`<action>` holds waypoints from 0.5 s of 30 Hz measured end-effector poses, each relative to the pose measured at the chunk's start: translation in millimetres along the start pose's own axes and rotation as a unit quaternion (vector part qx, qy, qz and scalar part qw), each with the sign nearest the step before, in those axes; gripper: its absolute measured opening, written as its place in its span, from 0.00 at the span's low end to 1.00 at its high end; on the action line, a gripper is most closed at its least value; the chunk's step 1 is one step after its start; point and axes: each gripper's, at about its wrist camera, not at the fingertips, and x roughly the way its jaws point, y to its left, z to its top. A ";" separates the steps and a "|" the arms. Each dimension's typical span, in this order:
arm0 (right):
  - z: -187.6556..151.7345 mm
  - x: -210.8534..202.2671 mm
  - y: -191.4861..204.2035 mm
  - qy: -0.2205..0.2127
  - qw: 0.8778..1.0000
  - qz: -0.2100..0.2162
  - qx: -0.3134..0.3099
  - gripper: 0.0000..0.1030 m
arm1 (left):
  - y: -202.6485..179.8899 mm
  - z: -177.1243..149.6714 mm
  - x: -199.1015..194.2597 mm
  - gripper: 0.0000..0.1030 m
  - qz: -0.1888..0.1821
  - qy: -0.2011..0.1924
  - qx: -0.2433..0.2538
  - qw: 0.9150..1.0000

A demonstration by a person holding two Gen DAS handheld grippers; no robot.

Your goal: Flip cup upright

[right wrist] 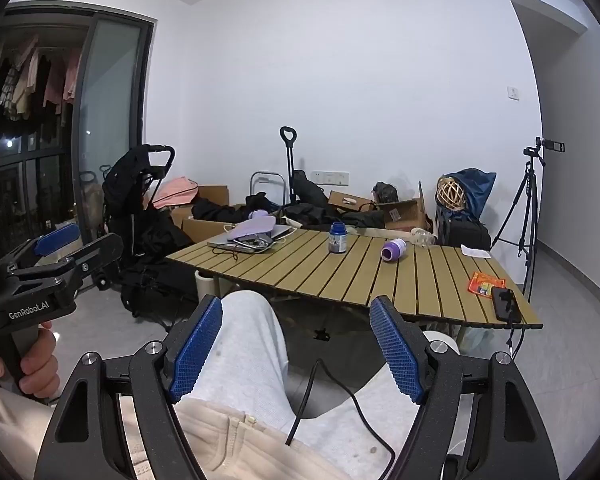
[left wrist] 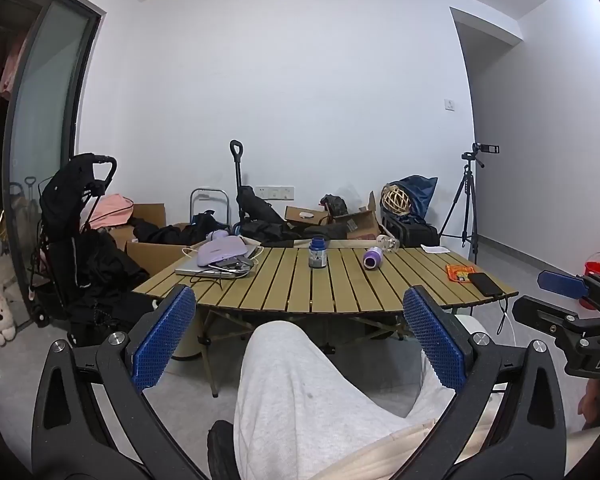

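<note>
A purple cup (left wrist: 372, 258) (right wrist: 394, 249) lies on its side on the slatted wooden table (left wrist: 284, 292) (right wrist: 380, 280), right of centre and towards the far edge. My left gripper (left wrist: 298, 300) is open and empty, held over the person's lap well short of the table. My right gripper (right wrist: 297, 308) is open too, also over the lap with nothing between its fingers. Each gripper shows at the edge of the other's view: the right gripper (left wrist: 540, 296) and the left gripper (right wrist: 84, 242), held by a hand (right wrist: 36, 364).
A blue-lidded jar (left wrist: 317, 254) stands upright left of the cup, and a clear bottle (left wrist: 388, 243) lies behind it. A laptop with a lilac pouch (left wrist: 220, 258), an orange packet (left wrist: 460, 272) and a phone (left wrist: 485, 283) are on the table. A stroller (left wrist: 76, 220), boxes and a tripod (left wrist: 466, 208) surround it.
</note>
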 end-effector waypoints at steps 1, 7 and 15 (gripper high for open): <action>-0.1 -0.1 0.2 -0.002 1.000 0.000 -0.002 0.79 | -0.1 0.0 0.0 1.00 0.000 0.000 0.001 1.000; -0.3 -0.1 1.8 -0.001 1.000 -0.003 -0.003 0.79 | -0.1 0.0 0.2 1.00 -0.001 0.002 0.000 1.000; -0.7 0.2 3.5 -0.002 1.000 -0.004 -0.006 0.79 | -0.1 -0.1 0.1 1.00 0.000 0.001 0.001 1.000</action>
